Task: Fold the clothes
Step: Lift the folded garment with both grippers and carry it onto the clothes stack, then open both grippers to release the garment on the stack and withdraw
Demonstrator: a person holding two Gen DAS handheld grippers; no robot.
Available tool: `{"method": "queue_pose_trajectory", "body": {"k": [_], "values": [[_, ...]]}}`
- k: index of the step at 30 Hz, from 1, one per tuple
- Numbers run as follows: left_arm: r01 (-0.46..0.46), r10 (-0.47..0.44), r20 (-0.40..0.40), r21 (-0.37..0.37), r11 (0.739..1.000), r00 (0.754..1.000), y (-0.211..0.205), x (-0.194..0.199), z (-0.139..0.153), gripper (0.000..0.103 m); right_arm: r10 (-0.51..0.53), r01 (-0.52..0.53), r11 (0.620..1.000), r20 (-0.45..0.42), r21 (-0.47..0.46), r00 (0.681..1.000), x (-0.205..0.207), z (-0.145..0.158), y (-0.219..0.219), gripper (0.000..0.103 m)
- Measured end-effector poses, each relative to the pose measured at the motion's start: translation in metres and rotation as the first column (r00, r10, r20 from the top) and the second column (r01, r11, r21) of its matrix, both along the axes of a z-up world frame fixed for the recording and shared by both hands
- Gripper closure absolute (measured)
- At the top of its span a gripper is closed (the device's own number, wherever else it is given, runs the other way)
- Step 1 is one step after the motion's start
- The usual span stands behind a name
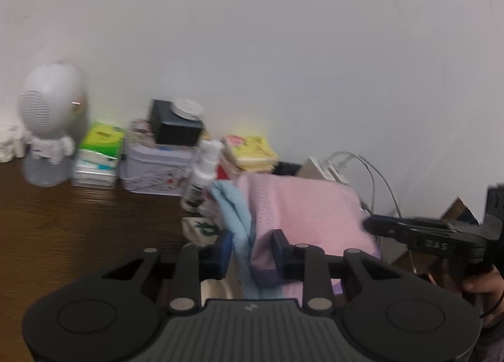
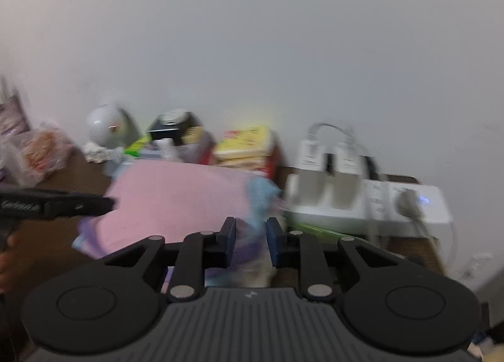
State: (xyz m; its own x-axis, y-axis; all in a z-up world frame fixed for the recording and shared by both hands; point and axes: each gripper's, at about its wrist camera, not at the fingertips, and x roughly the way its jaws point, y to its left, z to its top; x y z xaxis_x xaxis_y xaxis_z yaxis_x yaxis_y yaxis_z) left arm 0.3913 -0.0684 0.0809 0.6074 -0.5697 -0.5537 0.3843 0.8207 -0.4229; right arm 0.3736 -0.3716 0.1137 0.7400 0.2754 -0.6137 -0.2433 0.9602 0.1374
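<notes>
A pink mesh garment [image 1: 308, 207] with light blue and purple trim hangs bunched between both grippers over the brown table [image 1: 63, 229]. In the left wrist view my left gripper [image 1: 252, 248] has its blue pads pressed on a fold of blue and purple cloth that fills the gap. My right gripper [image 1: 368, 223] comes in from the right, its tip at the pink edge. In the blurred right wrist view the garment [image 2: 176, 201] spreads to the left, and my right gripper [image 2: 251, 242] pinches its blue and purple corner. My left gripper [image 2: 110, 203] meets the cloth's left edge.
Along the wall stand a white round device [image 1: 50, 103], tissue packs [image 1: 100, 138], a tin box [image 1: 154, 166] under a black box [image 1: 174, 129], a spray bottle [image 1: 201, 179] and yellow packs [image 1: 252, 147]. A white power strip [image 2: 378, 204] with plugs lies right.
</notes>
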Motion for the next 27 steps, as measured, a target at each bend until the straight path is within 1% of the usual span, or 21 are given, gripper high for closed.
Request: {"method": "queue_pose_trajectory", "body": {"k": [2,4,6,7,9,11,12,13,15,16,17,19,21,22,24,25,27], "values": [[-0.069,0.069,0.027,0.0,0.998,0.997,0.012,-0.005,0.011,0.076,-0.031,0.031,0.999,0.02,0.014,0.999,-0.009,0.007,-0.011,0.081],[-0.089,0.09,0.067,-0.007,0.996,0.994,0.018,-0.015,0.025,0.073,-0.027,0.026,0.999,0.044,0.025,0.999,-0.022,0.016,-0.016,0.078],[-0.083,0.085,0.091,-0.017,0.996,0.992,0.018,-0.025,0.038,0.072,-0.014,0.012,1.0,0.064,0.025,0.998,-0.036,0.026,-0.017,0.078],[-0.076,0.077,0.099,-0.01,0.997,0.992,0.017,-0.032,0.045,0.072,-0.008,0.006,1.0,0.072,0.024,0.997,-0.042,0.032,-0.016,0.078],[-0.07,0.067,0.13,0.02,0.997,0.989,0.013,-0.053,0.061,0.07,-0.008,0.007,1.0,0.084,0.022,0.996,-0.06,0.045,-0.017,0.072],[-0.077,0.064,0.18,0.064,0.995,0.982,0.012,-0.083,0.081,0.069,-0.005,0.003,1.0,0.101,0.021,0.995,-0.084,0.061,-0.018,0.067],[-0.084,0.067,0.202,0.076,0.994,0.977,0.013,-0.099,0.09,0.065,-0.001,-0.001,1.0,0.115,0.018,0.993,-0.098,0.069,-0.018,0.064],[-0.094,0.073,0.226,0.084,0.992,0.971,0.014,-0.117,0.099,0.062,0.003,-0.005,1.0,0.129,0.015,0.992,-0.112,0.077,-0.018,0.062],[-0.114,0.081,0.272,0.109,0.987,0.959,0.015,-0.154,0.112,0.049,0.019,-0.022,1.0,0.158,0.018,0.987,-0.145,0.091,-0.018,0.054],[-0.125,0.084,0.292,0.126,0.984,0.953,0.016,-0.172,0.117,0.049,0.027,-0.03,0.999,0.167,0.017,0.986,-0.162,0.097,-0.018,0.053],[-0.14,0.09,0.31,0.144,0.98,0.947,0.018,-0.19,0.121,0.048,0.03,-0.033,0.999,0.172,0.017,0.985,-0.181,0.102,-0.017,0.051],[-0.154,0.092,0.333,0.166,0.974,0.938,0.022,-0.227,0.126,0.041,0.043,-0.048,0.999,0.181,0.024,0.983,-0.214,0.11,-0.014,0.047],[-0.156,0.091,0.34,0.169,0.973,0.936,0.029,-0.262,0.126,0.029,0.047,-0.056,0.997,0.181,0.047,0.982,-0.246,0.117,-0.011,0.042],[-0.157,0.093,0.341,0.167,0.973,0.935,0.033,-0.278,0.126,0.027,0.048,-0.059,0.996,0.18,0.059,0.982,-0.262,0.12,-0.009,0.04],[-0.16,0.096,0.332,0.17,0.972,0.938,0.043,-0.312,0.12,0.023,0.048,-0.066,0.994,0.181,0.091,0.982,-0.292,0.126,-0.005,0.027],[-0.164,0.098,0.325,0.182,0.97,0.941,0.046,-0.328,0.115,0.023,0.048,-0.068,0.992,0.179,0.108,0.983,-0.307,0.128,-0.002,0.025],[-0.174,0.104,0.313,0.203,0.964,0.944,0.053,-0.356,0.102,0.02,0.042,-0.062,0.992,0.178,0.108,0.983,-0.334,0.123,0.01,0.021]]}}
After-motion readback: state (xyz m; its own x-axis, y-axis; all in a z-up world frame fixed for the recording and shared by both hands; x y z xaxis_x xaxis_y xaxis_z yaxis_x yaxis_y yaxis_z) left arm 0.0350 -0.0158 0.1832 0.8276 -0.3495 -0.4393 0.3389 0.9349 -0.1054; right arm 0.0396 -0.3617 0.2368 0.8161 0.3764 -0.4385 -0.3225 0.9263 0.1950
